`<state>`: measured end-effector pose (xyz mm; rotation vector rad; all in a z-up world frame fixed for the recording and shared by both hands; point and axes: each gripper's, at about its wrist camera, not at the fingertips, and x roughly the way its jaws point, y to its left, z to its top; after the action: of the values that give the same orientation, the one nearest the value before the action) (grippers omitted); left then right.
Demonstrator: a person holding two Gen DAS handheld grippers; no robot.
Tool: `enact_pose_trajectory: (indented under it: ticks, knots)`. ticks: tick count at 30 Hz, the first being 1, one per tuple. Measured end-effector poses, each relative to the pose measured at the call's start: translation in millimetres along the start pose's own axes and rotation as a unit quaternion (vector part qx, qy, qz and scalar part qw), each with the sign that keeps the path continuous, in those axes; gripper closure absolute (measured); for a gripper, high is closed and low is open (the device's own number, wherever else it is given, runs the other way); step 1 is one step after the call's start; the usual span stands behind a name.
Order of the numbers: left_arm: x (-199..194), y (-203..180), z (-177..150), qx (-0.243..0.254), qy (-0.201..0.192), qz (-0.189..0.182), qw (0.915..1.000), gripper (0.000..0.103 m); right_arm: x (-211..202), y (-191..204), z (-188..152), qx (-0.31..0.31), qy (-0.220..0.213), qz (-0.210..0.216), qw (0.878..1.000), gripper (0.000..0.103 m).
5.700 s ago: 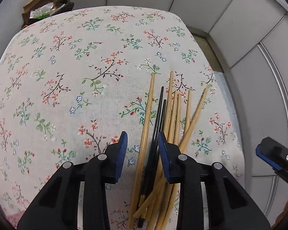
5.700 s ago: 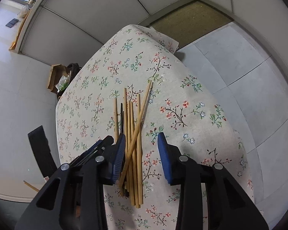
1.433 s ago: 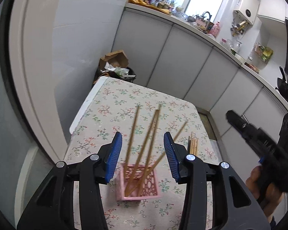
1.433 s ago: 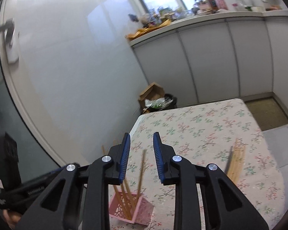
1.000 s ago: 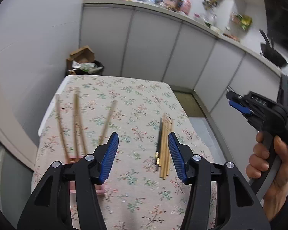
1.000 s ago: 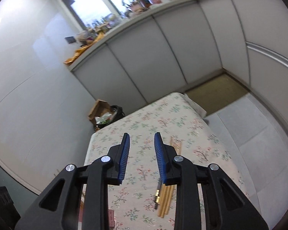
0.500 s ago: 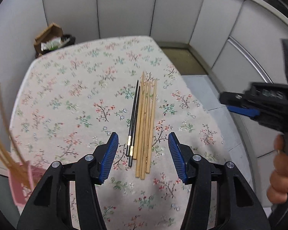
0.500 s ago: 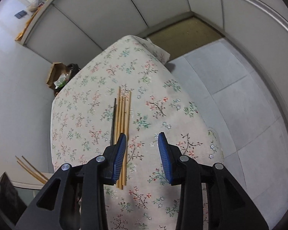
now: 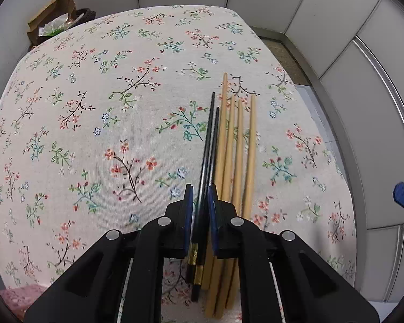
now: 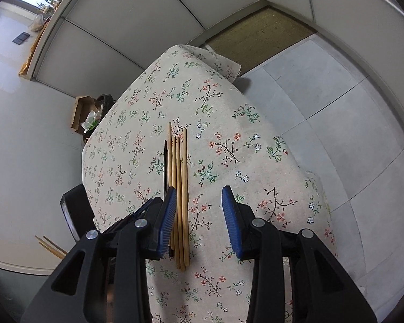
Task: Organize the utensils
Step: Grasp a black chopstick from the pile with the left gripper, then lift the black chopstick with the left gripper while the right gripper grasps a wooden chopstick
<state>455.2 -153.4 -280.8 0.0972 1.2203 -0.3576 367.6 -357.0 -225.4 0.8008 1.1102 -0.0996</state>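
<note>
Two black chopsticks (image 9: 208, 140) lie side by side on the floral tablecloth (image 9: 94, 107), with several wooden chopsticks (image 9: 238, 145) right beside them. My left gripper (image 9: 199, 207) points steeply down over their near ends. Its jaws are closing, and the blue pads sit against the black pair and hold it between them. My right gripper (image 10: 198, 215) hovers open higher up, with the wooden chopsticks (image 10: 181, 167) below its left finger and nothing held. In the right wrist view the black chopsticks (image 10: 165, 161) show only partly behind that finger.
A pink basket (image 9: 18, 296) peeks in at the lower left, and wooden chopsticks (image 10: 49, 246) stick up from that side. A bin with cardboard (image 9: 56, 18) stands beyond the table's far left corner. Tiled floor (image 10: 336, 107) lies to the right.
My left gripper has dropped from high above the table onto the chopstick row and narrowed from wide open to the black pair. The right gripper sank a little and stayed open.
</note>
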Motion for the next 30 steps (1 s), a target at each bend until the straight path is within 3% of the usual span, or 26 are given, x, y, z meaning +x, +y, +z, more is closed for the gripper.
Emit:
enact_pose_trajectory:
  ticks: [7,11,13,19,26,28,30]
  knots:
    - [19,8,8,-0.003,0.023,-0.015,0.9996,0.091,5,1,1,0.012,0.008,0.009,1.0,0.067]
    - [22,4,8,0.019,0.021,-0.008,0.9996,0.092,6,4,2,0.007,0.008,0.009,1.0,0.067]
    - [24,3,8,0.024,0.023,-0.004,0.9994,0.098,8,4,1,0.007,0.009,0.007,1.0,0.067]
    - [18,-4,-11,0.017,0.045,-0.019,0.9987,0.098,26,3,1,-0.01,0.025,-0.008,1.0,0.067]
    - [-40,5,-33,-0.009,-0.015,-0.049,0.9986,0.098,70,11,-2,-0.042,0.074,-0.002,0.996,0.078]
    - [-65,-3,-38,0.005,-0.04,-0.043,0.9983,0.098,79,15,0,-0.044,0.077,0.012,0.996,0.079]
    - [-87,-10,-46,0.012,-0.054,-0.063,0.9965,0.098,89,22,0,-0.055,0.077,0.015,0.995,0.08]
